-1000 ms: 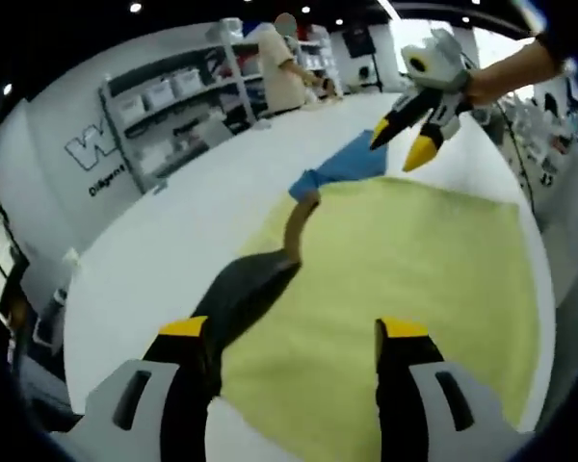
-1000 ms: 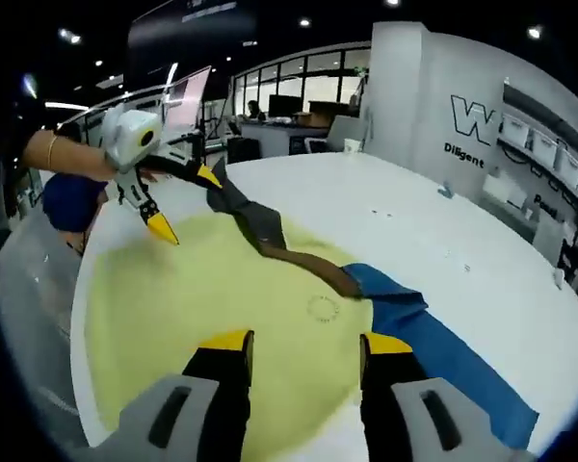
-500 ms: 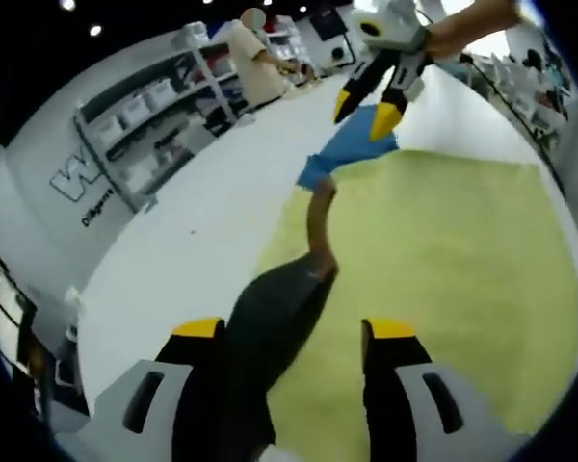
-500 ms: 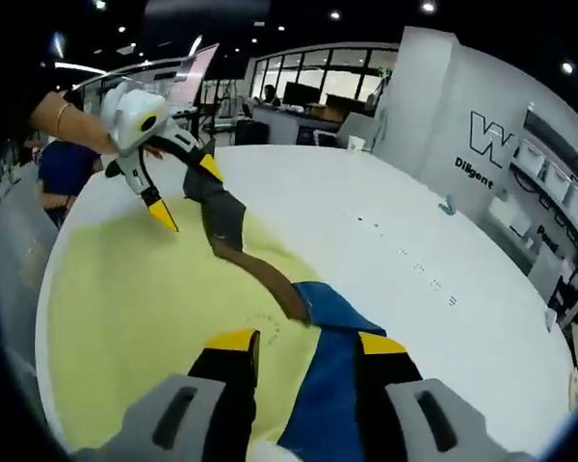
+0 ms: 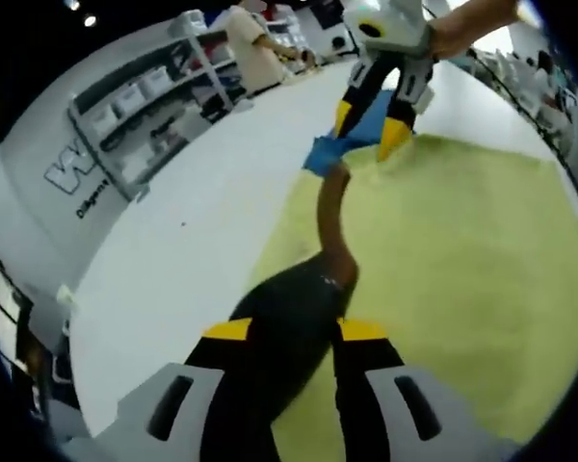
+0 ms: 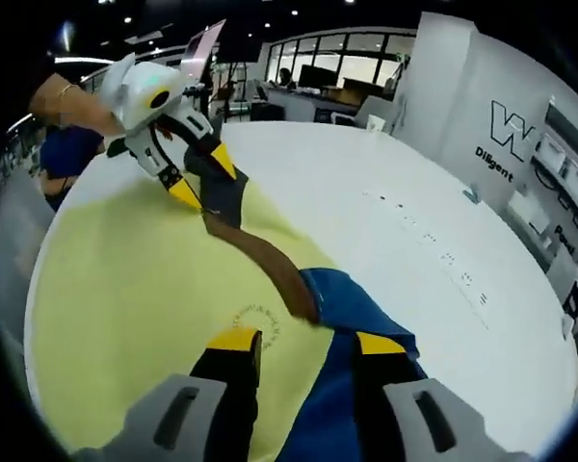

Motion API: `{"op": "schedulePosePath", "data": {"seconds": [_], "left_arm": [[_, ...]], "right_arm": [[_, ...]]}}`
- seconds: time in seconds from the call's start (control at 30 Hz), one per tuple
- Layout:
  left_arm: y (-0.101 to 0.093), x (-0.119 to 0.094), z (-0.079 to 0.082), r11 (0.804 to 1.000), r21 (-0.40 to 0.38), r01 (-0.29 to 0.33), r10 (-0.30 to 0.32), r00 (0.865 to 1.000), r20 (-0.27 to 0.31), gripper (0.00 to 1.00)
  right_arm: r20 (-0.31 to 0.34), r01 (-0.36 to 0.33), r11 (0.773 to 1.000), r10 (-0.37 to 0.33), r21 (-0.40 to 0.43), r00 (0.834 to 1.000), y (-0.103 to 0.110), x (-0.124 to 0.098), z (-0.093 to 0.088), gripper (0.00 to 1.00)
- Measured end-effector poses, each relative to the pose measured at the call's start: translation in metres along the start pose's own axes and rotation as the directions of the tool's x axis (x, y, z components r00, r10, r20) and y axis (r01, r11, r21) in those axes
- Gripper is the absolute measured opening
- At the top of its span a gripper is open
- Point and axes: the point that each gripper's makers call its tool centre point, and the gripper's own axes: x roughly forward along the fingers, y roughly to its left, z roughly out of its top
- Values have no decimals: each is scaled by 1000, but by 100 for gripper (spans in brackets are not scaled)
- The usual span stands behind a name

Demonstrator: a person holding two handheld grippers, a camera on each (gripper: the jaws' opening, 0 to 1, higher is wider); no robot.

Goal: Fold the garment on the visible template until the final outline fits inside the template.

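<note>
The left gripper (image 5: 287, 332) clamped the long black-brown-blue garment's (image 6: 270, 274) dark end. The right gripper (image 6: 294, 345) straddled its blue end, jaws apart, over the yellow-green template mat (image 5: 443, 279).

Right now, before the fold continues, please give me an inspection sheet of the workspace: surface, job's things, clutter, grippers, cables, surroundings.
Surface: white table, bare beside the mat.
Job's things: yellow mat lying flat; garment in a narrow strip along the mat's edge, with a dark end, a brown middle and a blue end.
Clutter: nothing seen.
Grippers: left gripper has its fingers about the dark end, and whether they grip it cannot be told; right gripper is open over the blue end.
Cables: nothing seen.
Surroundings: shelves with bins, a lettered wall, a person in the background.
</note>
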Motion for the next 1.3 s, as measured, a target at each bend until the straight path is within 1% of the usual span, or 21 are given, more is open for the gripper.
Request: {"op": "schedulePosePath", "data": {"seconds": [0.07,0.1,0.13,0.17,0.23,0.3,0.4,0.43,0.47,0.53,0.63,0.73,0.8,0.87,0.93,1.0,1.03,1.07,1.13,1.2,1.3], "left_arm": [[5,3,-1,1000,5,-3,3,1000,-3,24],[5,3,0,1000,-3,-8,8,1000,-2,23],[7,3,1,1000,-27,-10,10,1000,2,22],[8,3,2,999,-37,-16,16,1000,1,16],[10,3,5,997,-75,-11,11,1000,4,6],[16,4,10,994,-104,-21,23,1000,17,7],[26,8,11,992,-123,-40,43,999,24,6],[30,9,13,989,-145,-41,45,999,29,6],[32,9,13,988,-150,-41,46,999,29,6],[35,10,16,987,-155,-42,48,998,34,6],[58,22,16,985,-160,-62,68,997,32,6],[73,30,16,980,-180,-79,82,997,8,6],[81,37,18,980,-185,-81,84,996,11,6],[90,47,15,981,-174,-90,90,996,-4,6],[96,54,13,981,-170,-93,92,996,-16,6],[98,61,10,980,-175,-91,87,996,-28,6],[97,64,7,983,-158,-94,87,995,-50,6],[98,66,6,984,-152,-97,90,995,-53,6],[99,67,4,983,-154,-100,93,994,-52,6],[102,64,2,980,-161,-119,111,992,-56,9],[109,54,-2,974,-168,-151,142,988,-67,22]], "right_arm": [[-31,51,998,-52,-35,998,-9,4,-5,37],[-39,67,997,-69,-38,997,-11,5,-6,41],[-36,67,997,-68,-40,997,-9,7,-4,42],[-17,74,997,-75,-28,997,-10,8,-1,41],[-20,76,997,-76,-27,997,-10,14,0,36],[-14,82,996,-83,-25,996,-15,14,4,34],[-17,112,993,-113,-30,993,-23,15,7,36],[-12,119,992,-119,-31,993,-25,16,8,37],[-2,130,991,-130,-22,992,-33,20,10,38],[3,137,991,-137,-9,991,-36,21,11,36],[20,141,989,-142,37,990,-37,22,14,34],[25,145,988,-147,50,989,-40,25,13,33],[21,148,987,-150,64,988,-43,27,11,34],[13,148,984,-150,100,989,-44,29,6,33],[25,154,979,-158,134,987,-45,28,8,32],[27,150,975,-157,161,987,-48,28,5,33],[29,151,972,-158,180,987,-48,28,5,33],[29,151,969,-159,194,987,-46,27,4,32],[26,151,971,-159,187,987,-45,26,3,32],[23,151,971,-158,184,987,-45,26,2,33],[18,149,971,-155,186,988,-44,25,0,34]]}}
